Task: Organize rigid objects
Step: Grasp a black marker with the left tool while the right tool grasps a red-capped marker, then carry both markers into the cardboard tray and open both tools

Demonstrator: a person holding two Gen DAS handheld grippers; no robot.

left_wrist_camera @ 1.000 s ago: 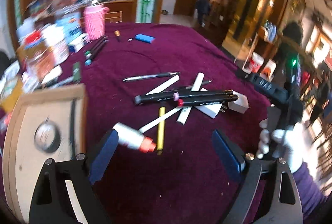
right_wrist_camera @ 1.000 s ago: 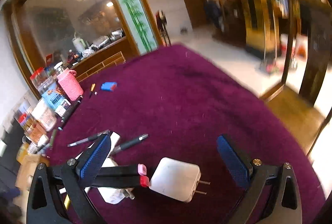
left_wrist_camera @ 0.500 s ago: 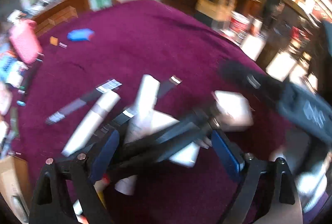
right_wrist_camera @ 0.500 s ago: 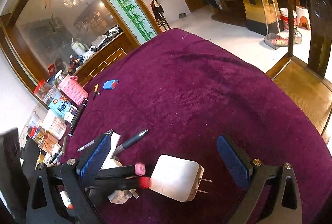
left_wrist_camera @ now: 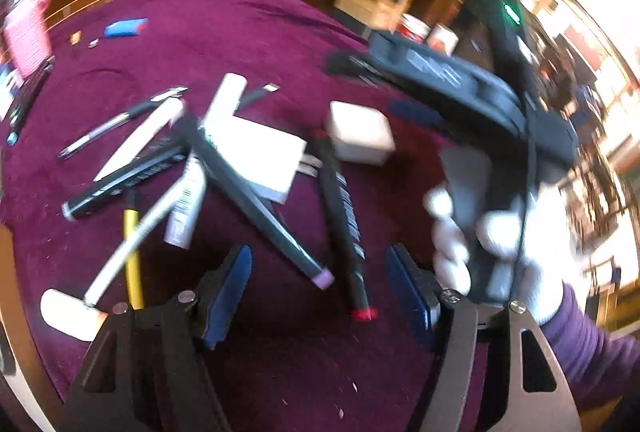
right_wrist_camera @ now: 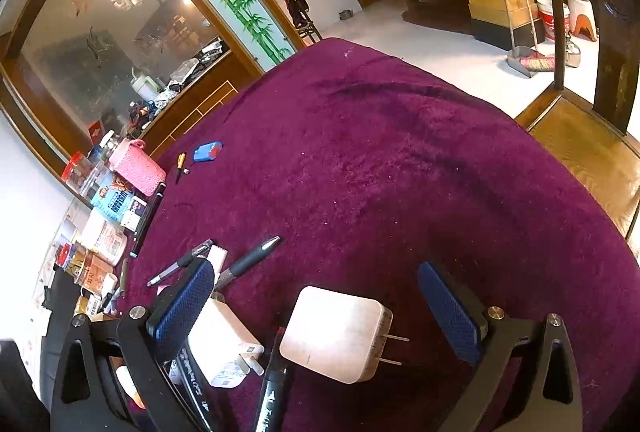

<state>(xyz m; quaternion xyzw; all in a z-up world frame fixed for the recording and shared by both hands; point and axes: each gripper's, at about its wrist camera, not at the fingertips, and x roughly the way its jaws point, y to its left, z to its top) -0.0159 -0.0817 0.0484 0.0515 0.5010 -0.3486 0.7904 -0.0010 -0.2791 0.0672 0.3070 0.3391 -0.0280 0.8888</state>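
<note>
two black markers lie on the maroon tablecloth [right_wrist_camera: 400,171] right in front of the left gripper [left_wrist_camera: 320,284]. the marker with the red cap [left_wrist_camera: 344,216] and the marker with the pale purple cap [left_wrist_camera: 256,199] both point their capped ends into the gap between the blue pads. the pads touch neither marker; the jaws have just been closing but stand partly open, holding nothing.

just beyond the markers sit two white plug adapters: the larger charger [left_wrist_camera: 260,151] lies under the upper end of the purple-capped marker, and the smaller square charger [left_wrist_camera: 360,131] sits beside the top of the red-capped one. to the left of them lie a third black marker [left_wrist_camera: 120,183], a white tube with a barcode [left_wrist_camera: 186,203], a yellow pencil [left_wrist_camera: 132,256], a thin white stick [left_wrist_camera: 132,244] and a silver-and-black pen [left_wrist_camera: 112,123], overlapping in a loose heap. this view is blurred.

the right gripper [right_wrist_camera: 316,312] hovers over the square charger [right_wrist_camera: 336,336], whose two prongs point to the right. its jaws are wide apart and the pads are clear of the charger, so it grips nothing. a white-gloved hand [left_wrist_camera: 500,232] holds that gripper's handle.

farther back on the cloth are a small blue case [right_wrist_camera: 207,151] and a pink knitted bottle cover [right_wrist_camera: 138,171] among jars and boxes at the table's edge.
</note>
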